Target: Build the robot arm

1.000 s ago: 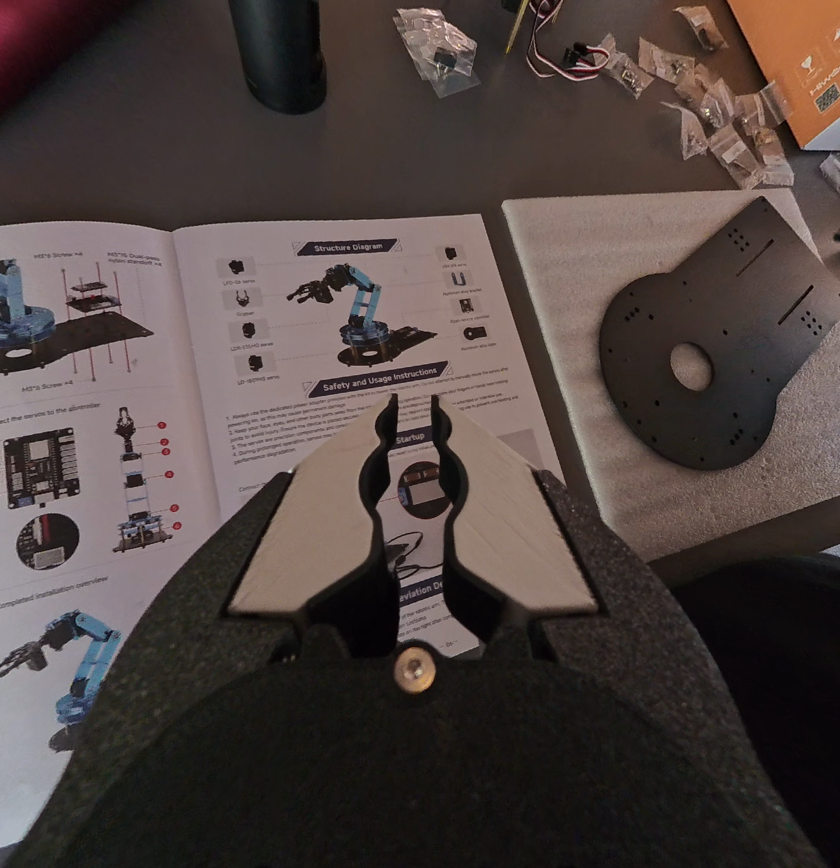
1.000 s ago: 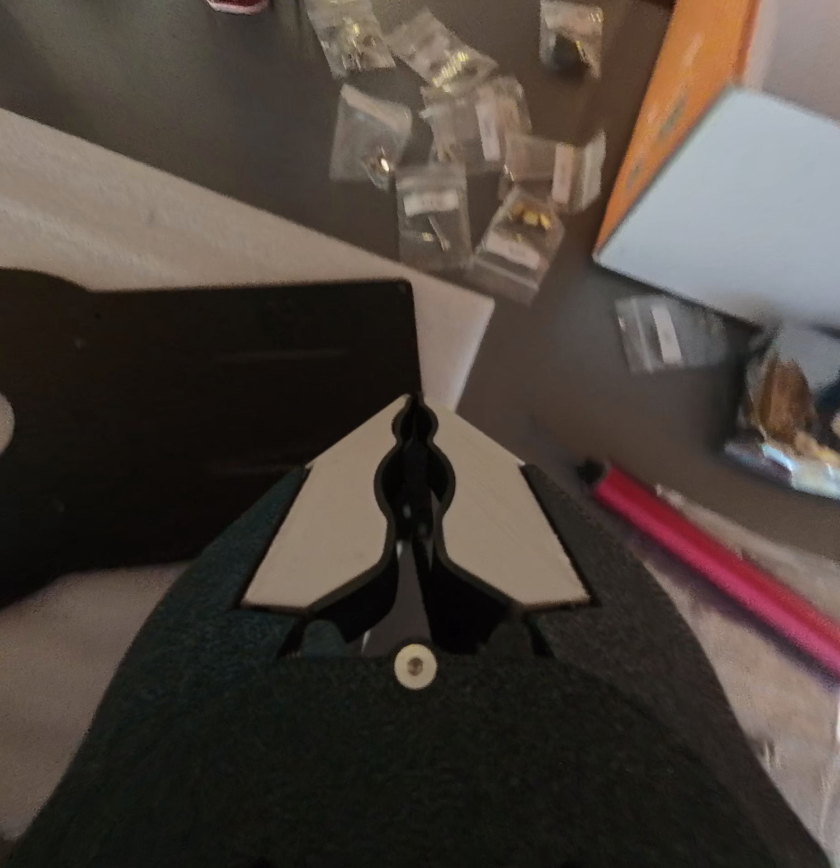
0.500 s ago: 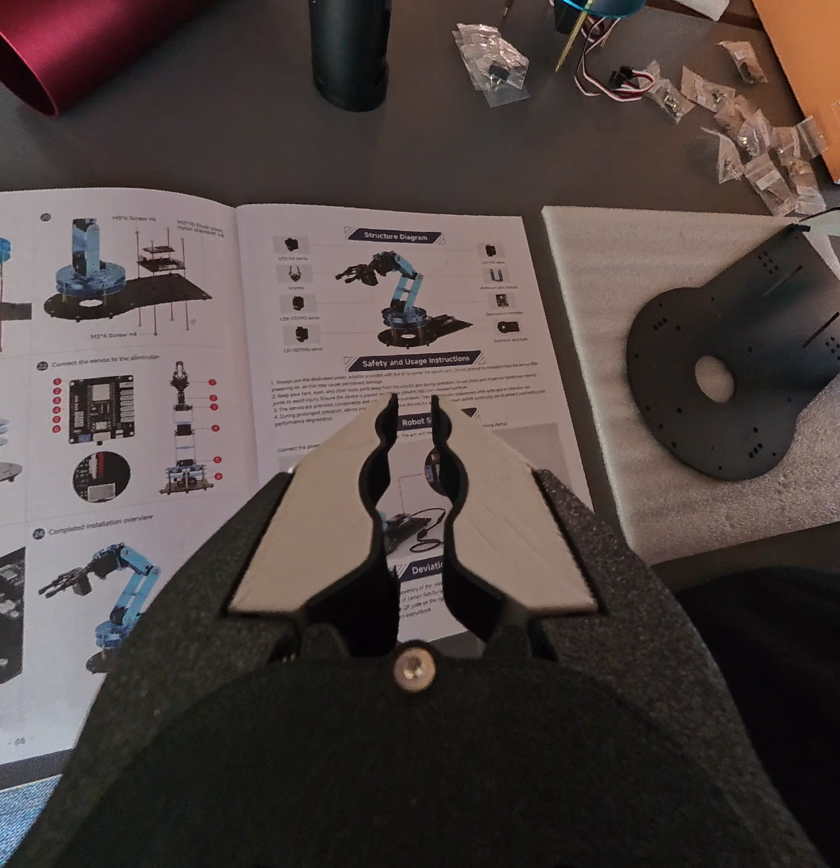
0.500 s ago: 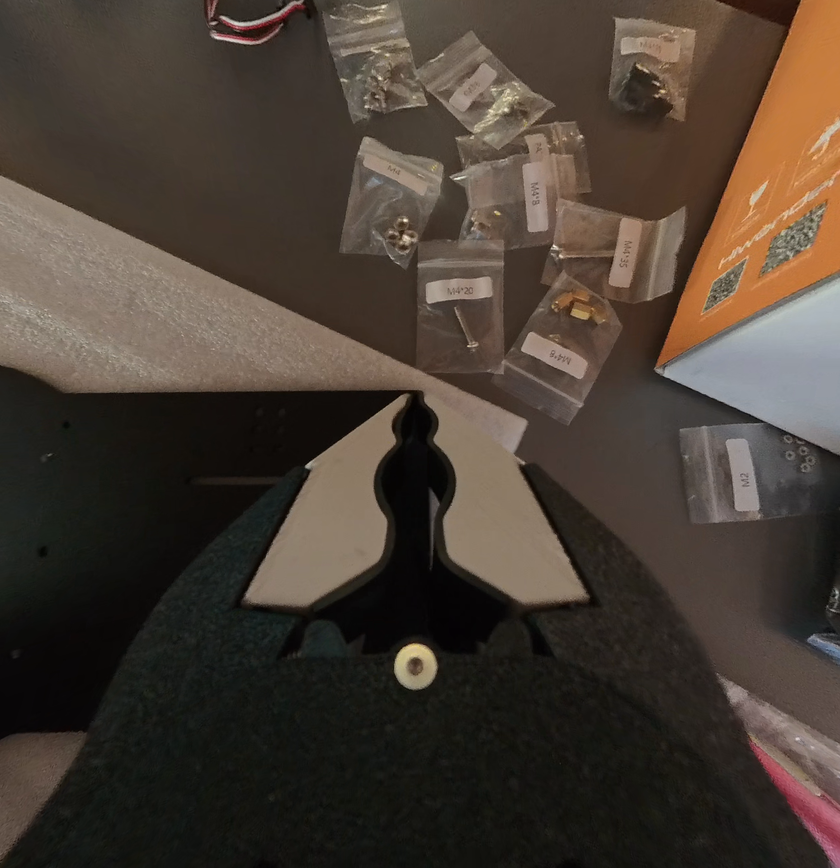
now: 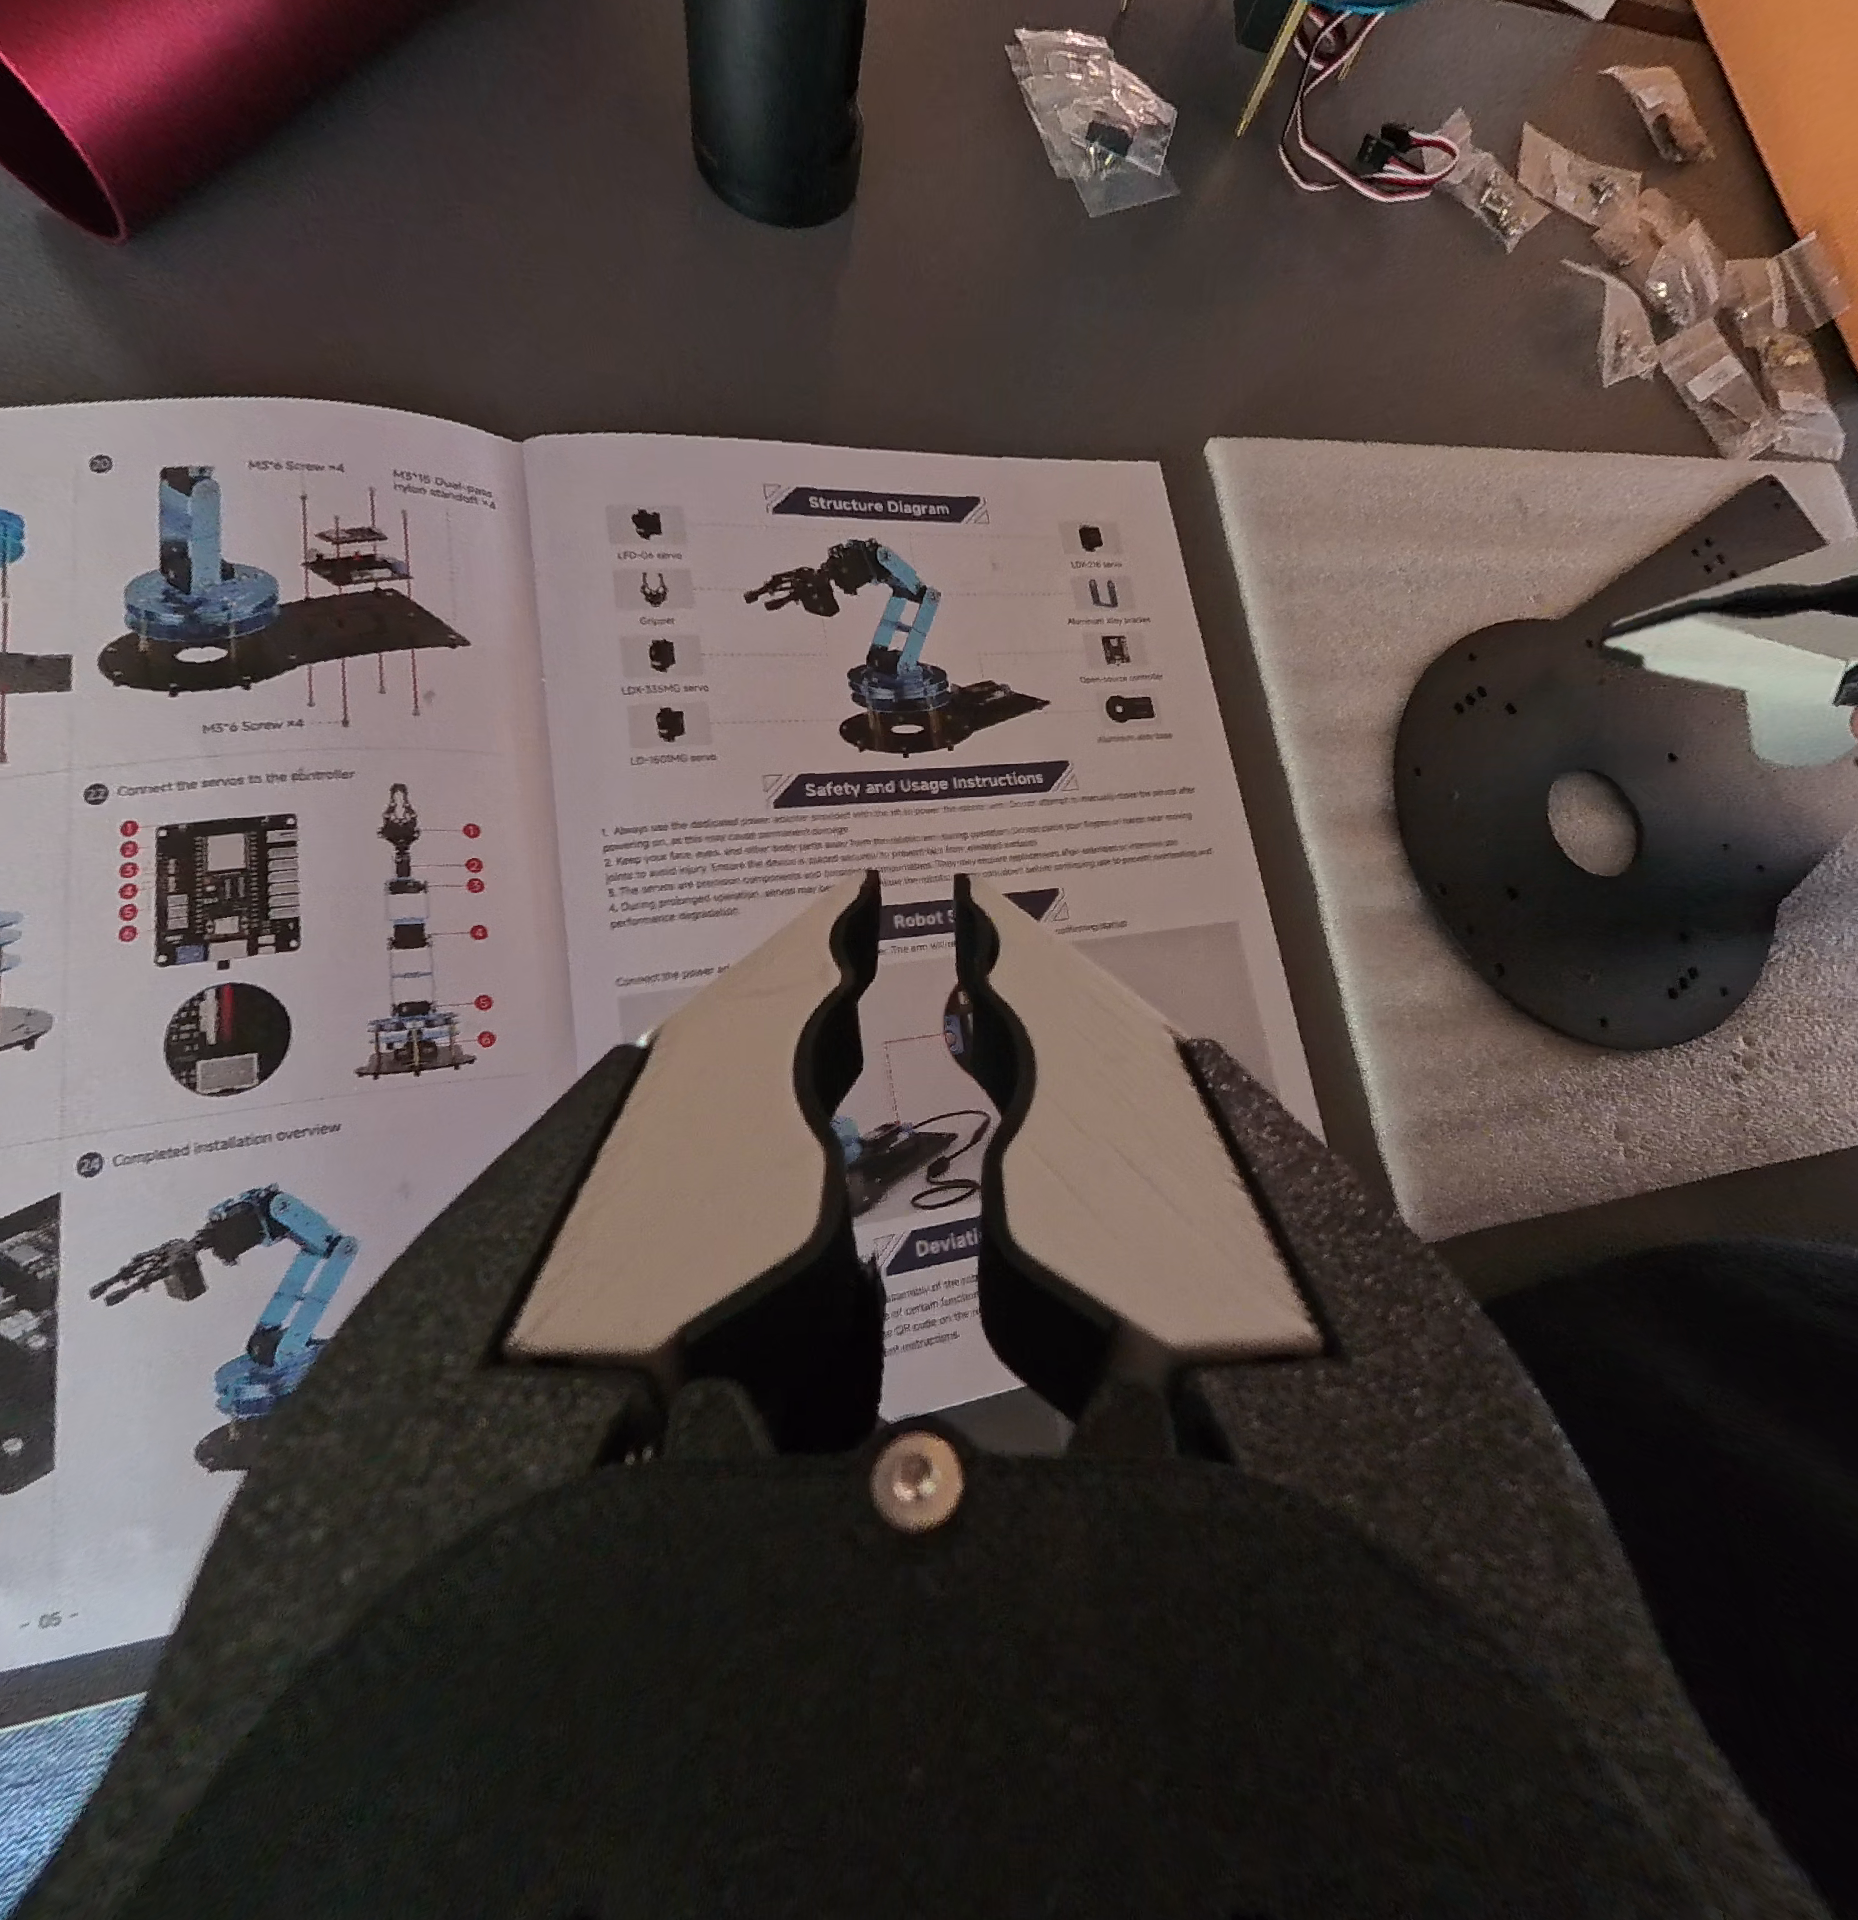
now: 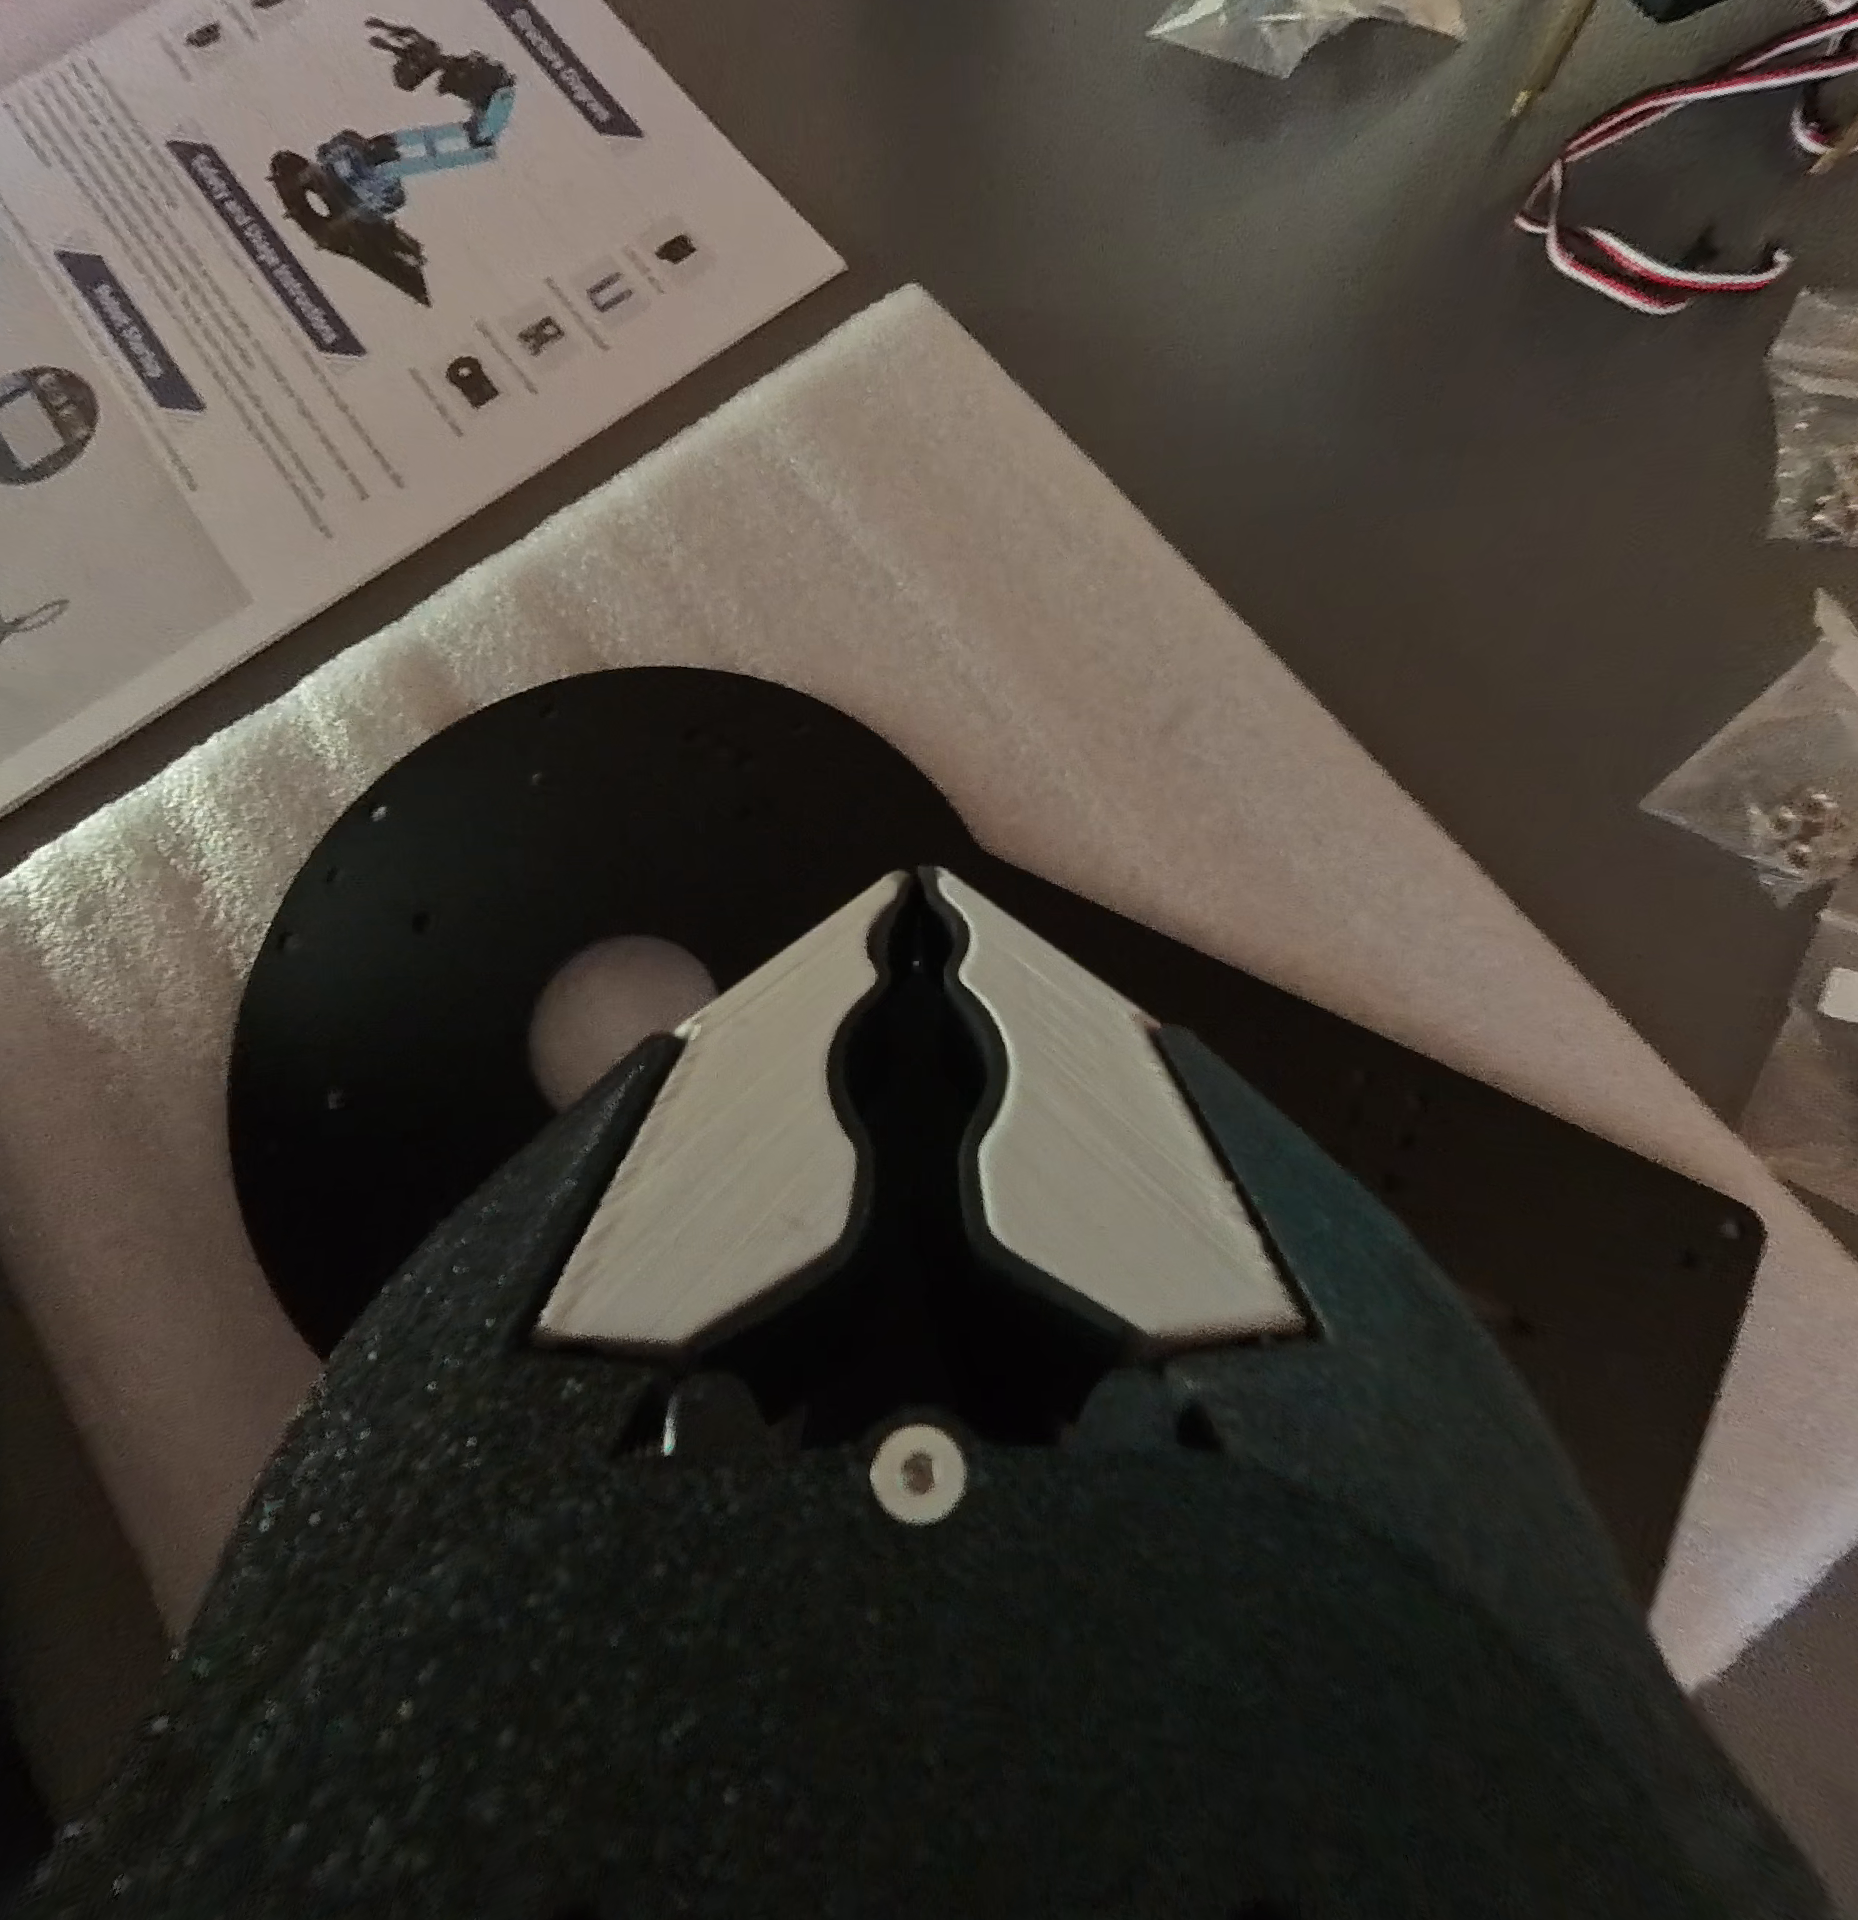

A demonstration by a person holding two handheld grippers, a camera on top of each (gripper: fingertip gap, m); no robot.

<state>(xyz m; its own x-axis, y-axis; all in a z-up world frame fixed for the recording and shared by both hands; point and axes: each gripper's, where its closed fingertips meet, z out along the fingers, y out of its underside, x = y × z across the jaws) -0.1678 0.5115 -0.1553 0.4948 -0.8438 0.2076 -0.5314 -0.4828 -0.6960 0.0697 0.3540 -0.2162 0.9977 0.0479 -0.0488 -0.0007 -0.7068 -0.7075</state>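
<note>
My left gripper (image 5: 914, 885) hangs over the right page of an open instruction booklet (image 5: 385, 935); its jaws stand a small gap apart and hold nothing. My right gripper (image 6: 923, 906) has its tips together, with nothing seen between them, just above a black metal plate (image 6: 468, 914) with a round hole. The plate lies on a white foam sheet (image 6: 904, 468). In the left wrist view the plate (image 5: 1527, 935) and foam (image 5: 1309, 644) lie right of the booklet, and the right gripper (image 5: 1621, 629) reaches in over the plate from the right edge.
Several small clear bags of screws (image 5: 1714, 312) (image 6: 1829, 457) lie behind the foam beside an orange box (image 5: 1808, 156). A red-white-black servo cable (image 5: 1361, 156) (image 6: 1631, 260), another parts bag (image 5: 1096, 114), a black cylinder (image 5: 779, 104) and a dark red tube (image 5: 125, 83) lie at the back. The booklet corner (image 6: 281, 312) shows left of the foam. Left tips to right tips: about 30 centimeters.
My right gripper has swung left, from the screw bags and box to above the plate's round end, and now shows in the left wrist view. My left gripper has drawn back slightly over the booklet.
</note>
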